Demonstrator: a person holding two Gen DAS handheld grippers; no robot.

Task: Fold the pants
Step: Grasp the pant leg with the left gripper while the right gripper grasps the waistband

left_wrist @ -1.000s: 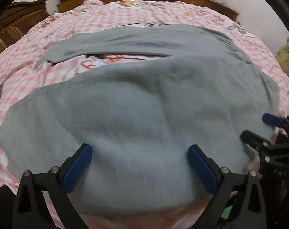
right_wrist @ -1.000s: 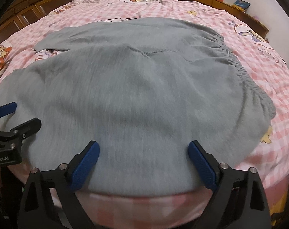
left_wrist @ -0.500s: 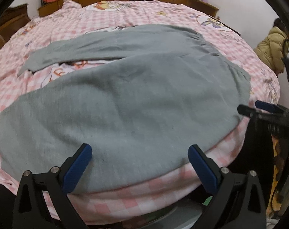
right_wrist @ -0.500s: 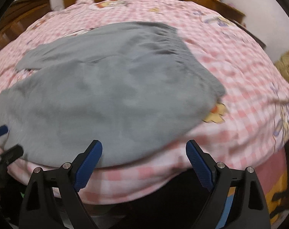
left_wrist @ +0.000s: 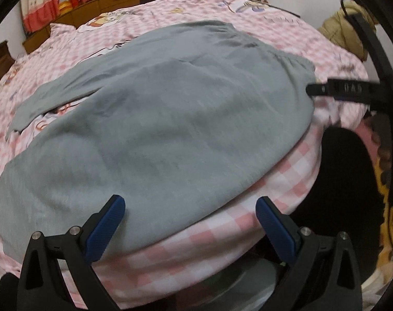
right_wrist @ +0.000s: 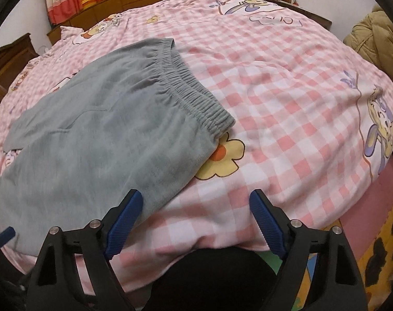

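The grey pants [left_wrist: 165, 119] lie spread flat on the pink checked bedspread [right_wrist: 287, 98], elastic waistband [right_wrist: 193, 88] toward the bed's middle. Both grippers hover at the near edge — left gripper [left_wrist: 190, 212] and right gripper [right_wrist: 195, 204] — jaws spread wide, gripping nothing.

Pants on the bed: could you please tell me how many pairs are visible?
1. The grey pants lie spread flat on the pink checked bedspread, legs toward the left, elastic waistband toward the right. Neither view shows another pair, though the near edge is partly hidden.
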